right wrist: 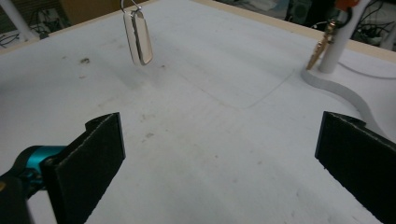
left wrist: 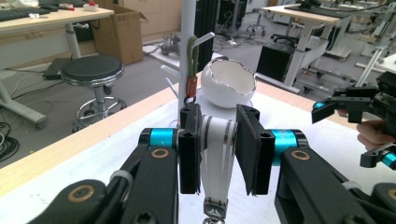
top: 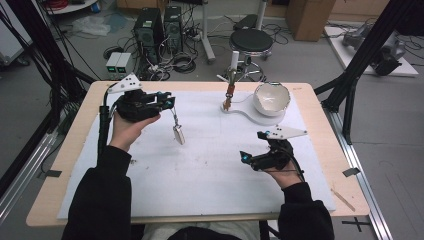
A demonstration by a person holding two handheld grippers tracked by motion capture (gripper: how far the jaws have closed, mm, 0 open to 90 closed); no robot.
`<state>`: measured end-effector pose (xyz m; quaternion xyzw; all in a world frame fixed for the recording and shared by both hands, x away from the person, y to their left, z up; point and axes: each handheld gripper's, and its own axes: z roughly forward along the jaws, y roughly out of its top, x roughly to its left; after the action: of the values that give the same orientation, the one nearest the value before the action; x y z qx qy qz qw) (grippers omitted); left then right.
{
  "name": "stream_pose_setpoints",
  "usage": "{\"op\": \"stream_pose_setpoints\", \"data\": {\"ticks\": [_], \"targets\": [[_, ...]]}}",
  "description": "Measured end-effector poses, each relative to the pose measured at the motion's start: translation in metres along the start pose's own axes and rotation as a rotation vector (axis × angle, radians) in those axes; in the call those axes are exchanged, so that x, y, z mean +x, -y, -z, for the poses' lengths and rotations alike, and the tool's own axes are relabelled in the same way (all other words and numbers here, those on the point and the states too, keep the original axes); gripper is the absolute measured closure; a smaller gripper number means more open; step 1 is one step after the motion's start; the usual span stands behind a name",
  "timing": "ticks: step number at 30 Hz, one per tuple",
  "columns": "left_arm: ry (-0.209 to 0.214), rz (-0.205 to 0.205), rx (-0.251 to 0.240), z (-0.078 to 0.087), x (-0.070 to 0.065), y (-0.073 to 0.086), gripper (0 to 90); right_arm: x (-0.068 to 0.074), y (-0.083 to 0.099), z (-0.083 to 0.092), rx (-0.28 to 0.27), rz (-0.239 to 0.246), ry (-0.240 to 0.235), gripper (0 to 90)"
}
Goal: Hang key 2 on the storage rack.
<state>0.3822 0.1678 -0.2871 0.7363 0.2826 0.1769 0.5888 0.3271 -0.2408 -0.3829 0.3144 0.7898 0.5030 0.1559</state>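
My left gripper (top: 171,103) hovers over the left part of the white mat, shut on a white strap with grey stripes (left wrist: 215,149). Below it a small white tag (top: 178,134) hangs on a thin metal link, just above the mat; the right gripper view has the tag (right wrist: 139,39) at its top left. My right gripper (top: 244,157) sits low over the mat at the right, pointing left, its jaws (right wrist: 222,140) wide open with nothing between them. At the back stands a white peg stand (top: 233,65) with an orange-clasped keychain (top: 229,93) hanging from it.
A white egg-shaped bowl with a jagged rim (top: 271,98) rests on the stand's curved white base (top: 248,116) at the back right. The white mat (top: 210,175) covers most of the wooden table (top: 75,150). A black stool (top: 251,41) stands beyond the far edge.
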Motion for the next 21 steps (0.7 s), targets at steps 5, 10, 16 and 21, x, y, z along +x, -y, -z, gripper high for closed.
{"op": "stream_pose_setpoints", "data": {"ticks": [5,10,16,21], "targets": [[-0.020,-0.013,0.009,-0.011,0.001,-0.006,71.1,-0.009,0.012,0.005,0.010,-0.019,0.019,0.5],[-0.032,0.007,0.016,-0.025,0.006,-0.007,71.1,-0.014,0.022,0.008,0.021,-0.014,0.051,0.5],[-0.040,0.002,0.029,-0.040,0.010,-0.013,71.0,-0.020,0.034,0.019,0.026,-0.032,0.088,0.5],[-0.053,0.000,0.033,-0.047,0.015,-0.020,71.1,-0.026,0.042,0.031,-0.001,-0.046,0.116,0.5]]}}
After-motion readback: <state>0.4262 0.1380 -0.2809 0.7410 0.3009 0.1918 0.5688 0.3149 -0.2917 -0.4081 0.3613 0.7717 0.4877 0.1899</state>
